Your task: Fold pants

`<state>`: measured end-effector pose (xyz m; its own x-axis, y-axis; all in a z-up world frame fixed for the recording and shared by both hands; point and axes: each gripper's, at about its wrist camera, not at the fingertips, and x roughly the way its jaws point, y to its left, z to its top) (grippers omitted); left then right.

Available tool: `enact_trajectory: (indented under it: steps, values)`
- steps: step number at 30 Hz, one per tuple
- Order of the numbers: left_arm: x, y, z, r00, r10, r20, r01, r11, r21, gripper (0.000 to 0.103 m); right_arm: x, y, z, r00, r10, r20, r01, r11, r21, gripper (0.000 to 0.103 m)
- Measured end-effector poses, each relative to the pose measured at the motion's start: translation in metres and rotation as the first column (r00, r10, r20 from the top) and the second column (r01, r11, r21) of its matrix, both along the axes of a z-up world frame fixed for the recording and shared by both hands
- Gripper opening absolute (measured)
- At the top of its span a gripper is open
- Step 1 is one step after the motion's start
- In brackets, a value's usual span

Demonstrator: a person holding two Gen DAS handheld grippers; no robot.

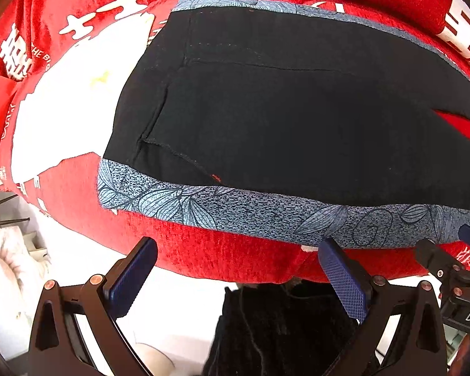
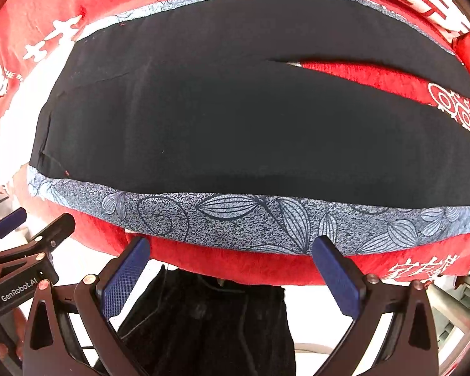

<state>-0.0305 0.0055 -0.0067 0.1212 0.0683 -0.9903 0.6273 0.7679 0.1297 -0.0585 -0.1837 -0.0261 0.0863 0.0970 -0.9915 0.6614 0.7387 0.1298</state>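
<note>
A red cloth [image 1: 203,250] printed with white characters covers the work surface and fills most of both wrist views. On it the pants [image 1: 297,109] lie flat and spread out: black fabric, with a grey-blue leaf-patterned side stripe [image 2: 235,222] along the near edge and a matching one along the far edge. The waist end, with its stitched seams, points to the left; on the right the two legs part in a narrow wedge through which the red cloth shows. The near stripe lies just inside the table's front edge.

The left gripper [image 1: 238,269] hangs just off the front edge of the cloth, its blue-padded fingers [image 1: 344,279] wide apart and gripping nothing; the tip of the right finger sits close to the stripe, though contact cannot be judged. The right gripper [image 2: 232,266] hangs likewise, jaws spread and empty, beside the left one. Below the table edge, between the fingers, a dark garment [image 2: 210,322] worn by the person is visible.
</note>
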Motion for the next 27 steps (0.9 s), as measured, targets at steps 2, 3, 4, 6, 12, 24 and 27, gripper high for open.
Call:
enact_trajectory:
  steps: [2,3,4,6,12,24,27]
  values:
    - [0.004,0.004,-0.003,1.000,-0.003,-0.004,0.003,1.000,-0.010,0.103,0.003,0.002,-0.001,1.000,-0.003,-0.001,0.003,1.000,-0.006,0.103]
    - [0.006,0.005,-0.005,1.000,-0.005,-0.007,0.005,1.000,-0.011,0.103,0.004,0.004,-0.001,1.000,-0.006,0.001,0.006,1.000,-0.011,0.103]
    - [0.010,0.007,-0.008,1.000,-0.009,-0.012,0.009,1.000,-0.009,0.103,0.006,0.005,-0.001,1.000,-0.010,-0.001,0.010,1.000,-0.017,0.103]
    - [0.013,0.010,-0.010,1.000,-0.013,-0.014,0.013,1.000,-0.012,0.103,0.003,0.008,-0.001,1.000,-0.024,-0.004,0.024,1.000,-0.017,0.103]
    - [0.029,0.026,-0.010,1.000,-0.022,-0.012,0.021,0.999,-0.032,0.103,0.009,0.022,0.002,0.999,-0.038,0.015,0.038,0.999,-0.013,0.103]
    - [0.047,0.039,-0.021,0.999,-0.038,-0.039,0.036,0.998,-0.050,0.103,0.015,0.033,-0.009,0.996,-0.092,0.001,0.092,0.995,-0.024,0.103]
    - [0.044,0.039,-0.024,0.998,-0.032,-0.059,0.028,0.997,-0.070,0.103,0.014,0.034,-0.011,0.995,-0.100,0.006,0.100,0.995,-0.017,0.103]
